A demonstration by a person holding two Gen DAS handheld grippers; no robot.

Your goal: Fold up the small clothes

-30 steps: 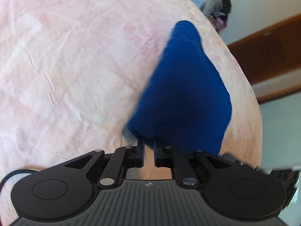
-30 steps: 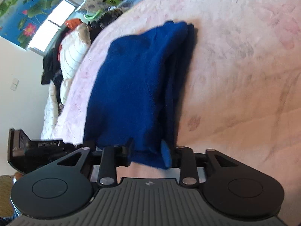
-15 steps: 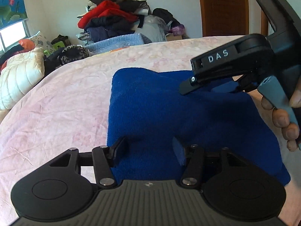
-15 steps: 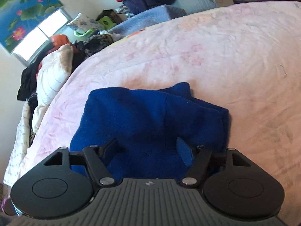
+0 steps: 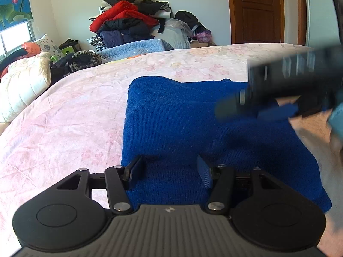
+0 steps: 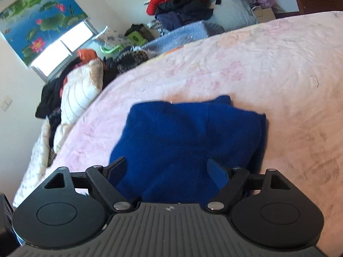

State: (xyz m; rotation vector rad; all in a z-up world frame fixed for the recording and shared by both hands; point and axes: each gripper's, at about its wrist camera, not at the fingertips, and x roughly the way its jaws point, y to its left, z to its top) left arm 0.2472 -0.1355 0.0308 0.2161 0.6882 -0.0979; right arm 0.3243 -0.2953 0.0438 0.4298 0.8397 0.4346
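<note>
Left gripper [image 5: 170, 169]: fingers spread, nothing pinched, held over the near edge of the blue garment [image 5: 193, 128].
Right gripper [image 6: 167, 169]: likewise spread and empty.
Garment: lies folded on the pink bedspread [image 5: 64, 117].
Handling: judged soft, light, limp; best pinched at corners or a folded edge.

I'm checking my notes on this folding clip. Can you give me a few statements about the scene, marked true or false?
1. The folded blue knit garment lies on the pink floral bedspread. True.
2. The left tool is clamped on the garment. False: its fingers stand apart, gripping nothing.
3. The right tool is open above the garment. True.
4. The wooden door stands wide open. False: it is closed.
5. A heap of clothes with a red jacket sits beyond the bed. True.
</note>
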